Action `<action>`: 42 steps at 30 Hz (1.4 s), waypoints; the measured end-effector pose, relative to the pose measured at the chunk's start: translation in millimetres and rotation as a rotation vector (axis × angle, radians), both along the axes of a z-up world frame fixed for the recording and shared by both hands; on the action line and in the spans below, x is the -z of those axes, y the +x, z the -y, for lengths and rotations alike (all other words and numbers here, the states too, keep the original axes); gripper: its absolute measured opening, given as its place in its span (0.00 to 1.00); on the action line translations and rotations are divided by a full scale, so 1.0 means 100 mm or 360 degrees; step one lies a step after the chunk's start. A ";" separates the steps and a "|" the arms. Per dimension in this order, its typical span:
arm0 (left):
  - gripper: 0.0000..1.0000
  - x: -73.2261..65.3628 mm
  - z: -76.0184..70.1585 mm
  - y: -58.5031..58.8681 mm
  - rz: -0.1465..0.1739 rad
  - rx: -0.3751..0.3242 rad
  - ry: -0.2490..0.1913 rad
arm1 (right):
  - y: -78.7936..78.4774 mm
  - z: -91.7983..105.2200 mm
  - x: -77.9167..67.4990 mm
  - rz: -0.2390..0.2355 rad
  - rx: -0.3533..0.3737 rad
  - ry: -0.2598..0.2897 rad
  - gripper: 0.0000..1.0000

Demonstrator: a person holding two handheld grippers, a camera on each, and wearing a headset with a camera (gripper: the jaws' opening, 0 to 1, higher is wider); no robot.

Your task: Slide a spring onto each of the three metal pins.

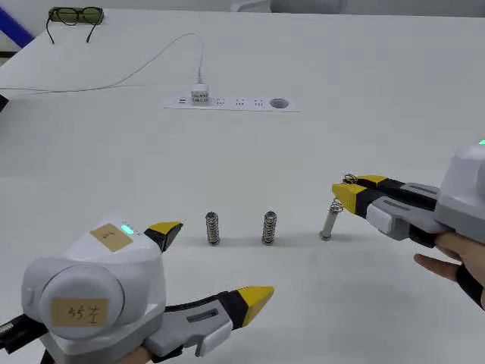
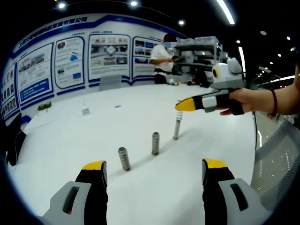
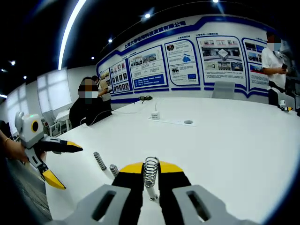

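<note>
Right gripper (image 1: 350,189) clamps a spring (image 3: 150,171) at the third pin (image 1: 327,226).
Its jaws are closed on the spring, whose lower coils meet the tilted pin's top. Two sprung pins (image 1: 213,228) stand nearby on the white table (image 1: 303,152). The left gripper (image 1: 216,262) hovers near them, jaws wide apart, holding nothing.

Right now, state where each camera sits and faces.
Head view: on the headset, looking down at the table; left gripper, right gripper and a hand show.
Left gripper view: on the left gripper, facing the row of pins and right gripper; own jaws open.
Right gripper view: on the right gripper; own jaws shut on the spring atop the third pin.
Both gripper views share the row of pins and the other gripper.
</note>
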State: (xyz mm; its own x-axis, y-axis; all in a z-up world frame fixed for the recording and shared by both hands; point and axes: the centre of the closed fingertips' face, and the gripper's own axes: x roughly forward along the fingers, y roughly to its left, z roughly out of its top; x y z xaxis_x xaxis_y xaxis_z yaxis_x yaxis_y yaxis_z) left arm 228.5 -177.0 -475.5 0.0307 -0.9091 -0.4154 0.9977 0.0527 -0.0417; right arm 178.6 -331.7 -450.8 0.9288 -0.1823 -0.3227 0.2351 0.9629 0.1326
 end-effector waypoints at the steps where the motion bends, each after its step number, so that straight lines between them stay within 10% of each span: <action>1: 0.86 0.00 0.00 0.01 0.0001 -0.0005 0.0003 | 0.00 0.00 0.01 -0.0003 0.0002 -0.0001 0.12; 25: 0.86 0.05 -0.02 0.03 -0.0020 -0.0030 0.0011 | 0.02 -0.12 0.25 -0.0168 -0.0063 -0.0128 0.12; 42: 0.84 0.06 -0.02 0.06 -0.0007 -0.0038 0.0023 | 0.03 -0.19 0.45 -0.0222 -0.0071 -0.0066 0.12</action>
State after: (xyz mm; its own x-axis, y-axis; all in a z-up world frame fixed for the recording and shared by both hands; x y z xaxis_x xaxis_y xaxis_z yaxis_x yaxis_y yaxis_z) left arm 234.2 -174.5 -481.2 0.0506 -0.9020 -0.4287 0.9960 0.0773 -0.0450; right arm 181.8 -313.2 -495.4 0.8828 -0.1579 -0.4424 0.2054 0.9768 0.0612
